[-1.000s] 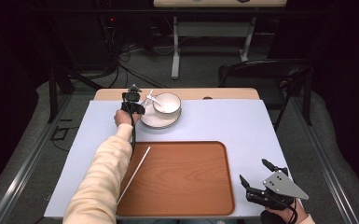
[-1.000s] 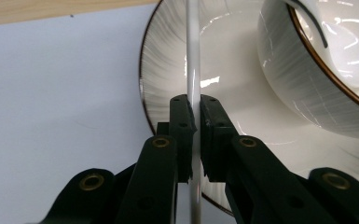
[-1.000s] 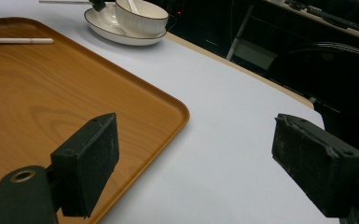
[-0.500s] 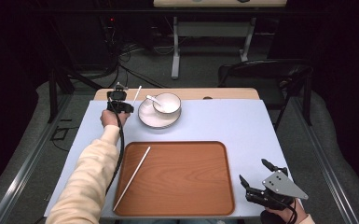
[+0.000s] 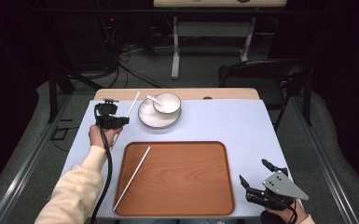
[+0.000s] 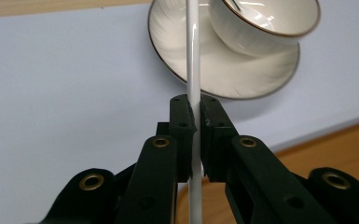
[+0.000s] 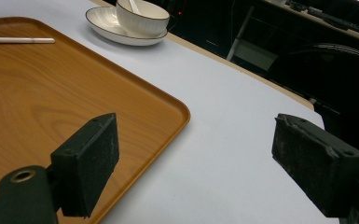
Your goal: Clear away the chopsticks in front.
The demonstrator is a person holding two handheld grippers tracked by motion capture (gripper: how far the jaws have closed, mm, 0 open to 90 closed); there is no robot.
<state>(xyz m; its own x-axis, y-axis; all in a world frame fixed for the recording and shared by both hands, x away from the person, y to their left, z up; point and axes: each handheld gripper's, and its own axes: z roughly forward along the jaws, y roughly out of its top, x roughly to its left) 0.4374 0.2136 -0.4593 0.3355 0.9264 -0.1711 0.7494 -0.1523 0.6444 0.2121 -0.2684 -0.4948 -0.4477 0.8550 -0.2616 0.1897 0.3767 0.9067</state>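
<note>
Left gripper (image 6: pixel 193 123) jaws pinched on a white chopstick (image 6: pixel 193 56), which runs forward past the jaw tips over the plate (image 6: pixel 177 46). Bowl (image 6: pixel 265 23) with a spoon (image 5: pixel 153 99) sits on that plate, ahead and right of the gripper. Right gripper (image 7: pixel 196 172) jaws spread wide, holding nothing, above the table (image 7: pixel 224 140). Wooden tray (image 7: pixel 37 93) to its left, second chopstick (image 7: pixel 16 40) lying on it.
</note>
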